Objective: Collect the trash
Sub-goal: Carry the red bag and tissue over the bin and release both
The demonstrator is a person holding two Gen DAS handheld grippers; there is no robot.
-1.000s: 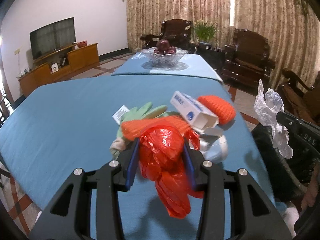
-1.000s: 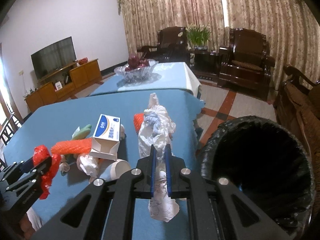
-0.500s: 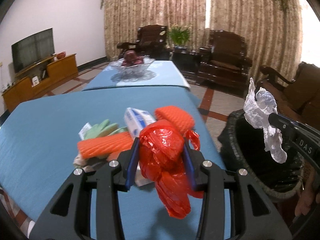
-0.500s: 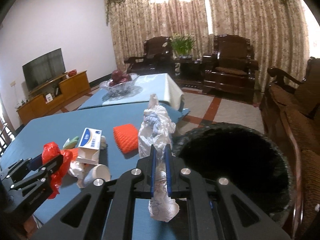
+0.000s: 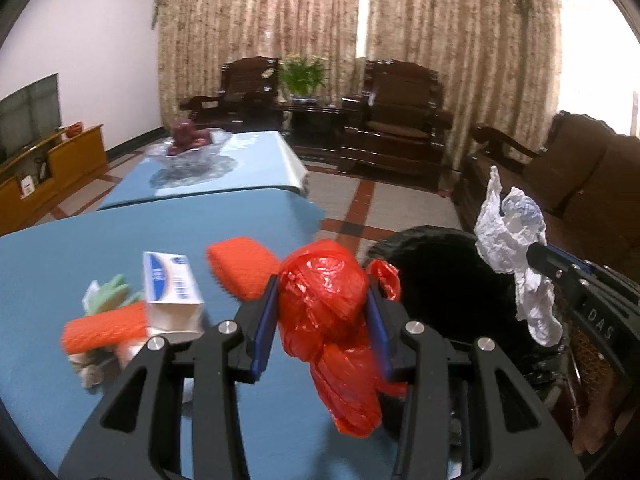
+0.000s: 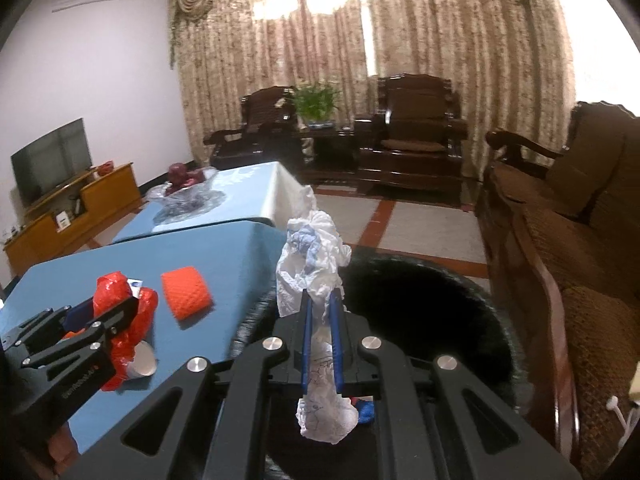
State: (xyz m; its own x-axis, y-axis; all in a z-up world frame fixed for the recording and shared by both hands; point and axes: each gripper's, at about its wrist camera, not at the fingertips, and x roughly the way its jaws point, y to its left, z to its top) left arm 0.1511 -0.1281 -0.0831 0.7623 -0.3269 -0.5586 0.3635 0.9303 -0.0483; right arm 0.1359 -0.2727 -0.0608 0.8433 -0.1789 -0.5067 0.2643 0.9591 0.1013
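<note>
The left gripper (image 5: 322,314) was clamped on a crumpled red plastic bag (image 5: 332,328) above the table's edge; the right gripper (image 6: 320,340) was pinched tight on a white paper wad (image 6: 312,264) over the black bin (image 6: 420,312). Both were judged light, soft and compressible, best gripped mid-bulk.

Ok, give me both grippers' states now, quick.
Left gripper: closed on the red plastic bag.
Right gripper: closed on the crumpled white paper, at the black bin.
</note>
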